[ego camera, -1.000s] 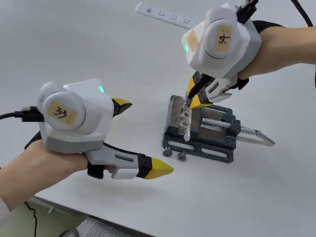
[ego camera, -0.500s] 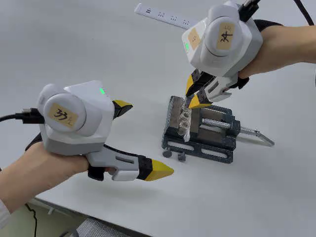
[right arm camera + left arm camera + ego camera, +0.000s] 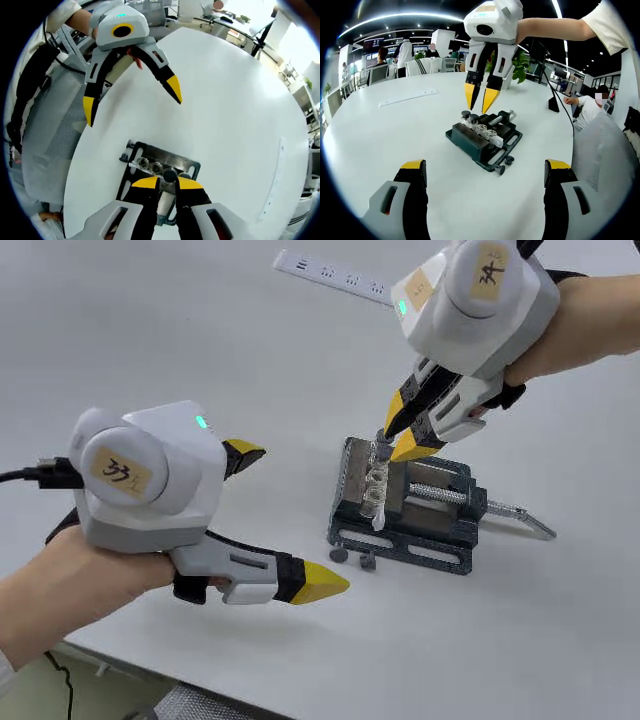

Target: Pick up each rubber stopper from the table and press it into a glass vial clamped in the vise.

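Observation:
A dark bench vise (image 3: 432, 525) (image 3: 470, 140) (image 3: 190, 162) clamps a row of several small glass vials (image 3: 375, 490) (image 3: 487, 132) (image 3: 145, 163). A dark rubber stopper (image 3: 382, 439) (image 3: 466, 114) (image 3: 170, 174) sits on the far end vial. My right gripper (image 3: 402, 433) (image 3: 479, 102) (image 3: 167, 183) hangs just above that stopper, its jaws a narrow gap apart with nothing between them. Two loose stoppers (image 3: 339, 554) (image 3: 509, 160) lie on the table by the vise's near foot. My left gripper (image 3: 285, 520) (image 3: 485, 170) (image 3: 132, 100) is wide open, left of the vise.
The white table (image 3: 150, 330) runs out at a front edge near my left hand. A white power strip (image 3: 330, 272) (image 3: 407, 97) lies at the back. The vise's screw handle (image 3: 520, 512) sticks out to the right. A mesh chair (image 3: 605, 165) stands beside the table.
My right gripper has lifted up and to the right, off the vise, leaving the stopper on the end vial. My left gripper has stayed about where it was.

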A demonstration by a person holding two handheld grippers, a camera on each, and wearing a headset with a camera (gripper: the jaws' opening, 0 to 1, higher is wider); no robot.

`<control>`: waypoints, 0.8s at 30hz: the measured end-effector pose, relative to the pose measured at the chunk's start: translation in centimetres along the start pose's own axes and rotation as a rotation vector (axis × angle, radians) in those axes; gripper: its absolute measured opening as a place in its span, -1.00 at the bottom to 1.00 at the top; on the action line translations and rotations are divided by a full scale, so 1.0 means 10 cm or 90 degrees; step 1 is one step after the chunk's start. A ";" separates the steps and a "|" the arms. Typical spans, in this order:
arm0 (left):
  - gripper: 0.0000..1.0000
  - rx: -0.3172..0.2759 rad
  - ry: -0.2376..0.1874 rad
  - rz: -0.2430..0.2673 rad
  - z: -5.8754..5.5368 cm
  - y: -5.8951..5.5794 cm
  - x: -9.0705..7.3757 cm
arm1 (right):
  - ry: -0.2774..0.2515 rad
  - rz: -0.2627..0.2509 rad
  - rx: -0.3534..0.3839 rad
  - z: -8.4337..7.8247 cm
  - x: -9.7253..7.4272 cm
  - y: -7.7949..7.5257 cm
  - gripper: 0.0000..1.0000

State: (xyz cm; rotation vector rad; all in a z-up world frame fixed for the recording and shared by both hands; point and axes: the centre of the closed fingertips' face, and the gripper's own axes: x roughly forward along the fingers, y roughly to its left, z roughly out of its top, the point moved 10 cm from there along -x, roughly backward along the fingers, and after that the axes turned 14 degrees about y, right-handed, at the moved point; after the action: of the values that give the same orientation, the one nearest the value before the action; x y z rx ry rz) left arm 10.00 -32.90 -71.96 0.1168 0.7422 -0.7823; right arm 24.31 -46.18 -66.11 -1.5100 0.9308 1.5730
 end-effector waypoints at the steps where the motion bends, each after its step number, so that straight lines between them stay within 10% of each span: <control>1: 0.95 0.001 0.000 0.001 0.00 0.01 0.00 | 0.000 0.001 0.000 0.01 0.00 0.01 -0.86; 24: 0.94 -0.014 0.005 0.000 -0.05 0.01 0.01 | 0.009 0.005 -0.011 0.03 0.05 -0.03 -0.97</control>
State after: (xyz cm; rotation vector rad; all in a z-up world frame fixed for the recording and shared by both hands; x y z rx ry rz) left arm 9.82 -32.67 -72.41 0.1002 0.7574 -0.7735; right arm 24.40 -45.79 -66.63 -1.5337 0.9346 1.5822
